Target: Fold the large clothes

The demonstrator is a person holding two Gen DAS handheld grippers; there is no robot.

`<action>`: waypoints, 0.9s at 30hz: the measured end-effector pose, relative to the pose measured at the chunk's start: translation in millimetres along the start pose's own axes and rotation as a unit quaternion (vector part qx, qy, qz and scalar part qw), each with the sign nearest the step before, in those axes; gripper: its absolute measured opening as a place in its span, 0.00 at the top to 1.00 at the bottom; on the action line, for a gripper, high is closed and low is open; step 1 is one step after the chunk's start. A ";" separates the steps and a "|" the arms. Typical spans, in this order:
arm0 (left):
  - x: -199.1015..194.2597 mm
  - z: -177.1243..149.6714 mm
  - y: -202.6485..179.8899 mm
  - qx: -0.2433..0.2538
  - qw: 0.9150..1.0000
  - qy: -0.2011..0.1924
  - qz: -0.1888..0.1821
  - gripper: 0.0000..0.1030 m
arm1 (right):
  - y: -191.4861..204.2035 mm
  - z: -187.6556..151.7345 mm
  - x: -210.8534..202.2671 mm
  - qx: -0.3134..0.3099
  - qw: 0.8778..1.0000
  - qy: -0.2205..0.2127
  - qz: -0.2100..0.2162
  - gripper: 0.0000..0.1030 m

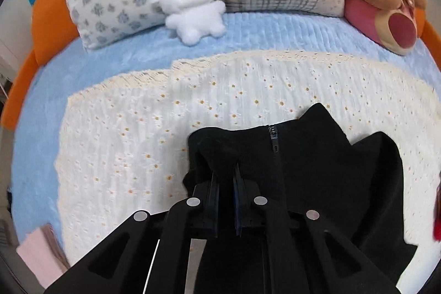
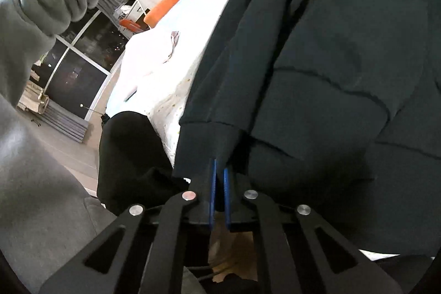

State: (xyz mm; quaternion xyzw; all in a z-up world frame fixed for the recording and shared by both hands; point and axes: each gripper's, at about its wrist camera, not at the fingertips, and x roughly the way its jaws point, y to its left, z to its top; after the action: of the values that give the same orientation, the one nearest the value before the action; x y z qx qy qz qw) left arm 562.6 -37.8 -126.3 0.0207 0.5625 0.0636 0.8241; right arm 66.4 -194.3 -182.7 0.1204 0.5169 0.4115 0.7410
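Apparently the folding is only beginning: the black zip jacket (image 1: 317, 156) is lying mostly spread on the daisy blanket (image 1: 137, 142), at 6 o'clock from the white plush lamb (image 1: 193, 10). The left gripper (image 1: 226, 170) is pinching its collar corner, jaws nearly shut on cloth. The right gripper (image 2: 219, 170) is clamping the ribbed hem (image 2: 209, 128). All folds are remaining, I judge.

A bed (image 1: 82, 68) under a pale blue cover carries a cream daisy-dotted blanket (image 1: 248, 90). Beyond the blanket, cushions and plush toys line up, a white lamb (image 1: 193, 10) among them. Beside the bed, a dark window (image 2: 80, 73) meets a pale floor (image 2: 82, 150).
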 end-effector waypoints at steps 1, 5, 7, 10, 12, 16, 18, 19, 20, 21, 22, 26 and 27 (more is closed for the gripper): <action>8.1 -1.1 -4.9 0.005 1.000 0.001 0.003 0.87 | -1.5 -0.3 5.6 0.005 1.000 0.007 -0.010 0.95; 56.2 -16.6 -36.1 0.048 0.998 0.009 0.043 0.86 | -1.9 1.9 9.9 0.015 1.000 0.013 -0.011 0.94; 67.0 -24.4 -51.0 0.072 0.995 -0.002 0.073 0.80 | -3.8 4.4 3.2 0.022 1.000 0.008 -0.002 0.85; 59.6 -28.1 -65.8 0.109 0.988 -0.024 0.108 0.63 | -8.0 -1.5 -32.0 0.028 0.999 -0.009 0.042 0.37; 32.1 -28.7 -66.1 0.099 0.990 -0.044 0.085 0.21 | -7.6 -5.0 -70.9 0.015 0.998 -0.063 0.012 0.24; -43.4 -26.8 -77.6 0.100 0.985 -0.100 0.096 0.11 | -30.3 -16.7 -146.6 0.042 0.982 -0.150 -0.105 0.20; -69.2 -26.9 -92.1 0.107 0.987 -0.100 0.068 0.10 | -51.1 -21.8 -166.8 0.064 0.966 -0.165 -0.189 0.20; -84.2 -29.1 -107.3 0.114 0.987 -0.101 0.056 0.10 | -58.6 -23.7 -170.1 0.074 0.958 -0.164 -0.224 0.20; -91.5 -31.8 -118.1 0.120 0.986 -0.102 0.047 0.10 | -66.7 -25.2 -171.8 0.083 0.950 -0.162 -0.254 0.21; -97.4 -35.8 -134.8 0.132 0.985 -0.104 0.038 0.10 | -78.5 -25.9 -172.7 0.098 0.941 -0.158 -0.282 0.22; -100.1 -40.9 -152.0 0.147 0.983 -0.105 0.033 0.10 | -85.5 -26.5 -171.0 0.108 0.937 -0.157 -0.291 0.23; -77.1 -60.5 -235.2 0.214 0.973 -0.081 0.030 0.10 | -103.0 -27.9 -153.4 0.140 0.938 -0.162 -0.274 0.29; -66.3 -62.4 -251.1 0.221 0.972 -0.070 0.033 0.10 | -107.6 -27.7 -149.9 0.145 0.938 -0.163 -0.271 0.31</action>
State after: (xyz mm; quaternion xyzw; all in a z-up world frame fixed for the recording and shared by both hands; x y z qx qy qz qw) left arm 501.3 -297.5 -114.3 0.2254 0.5021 -0.0372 0.8341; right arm 75.7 -379.3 -159.8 0.1477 0.4557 0.0906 0.8731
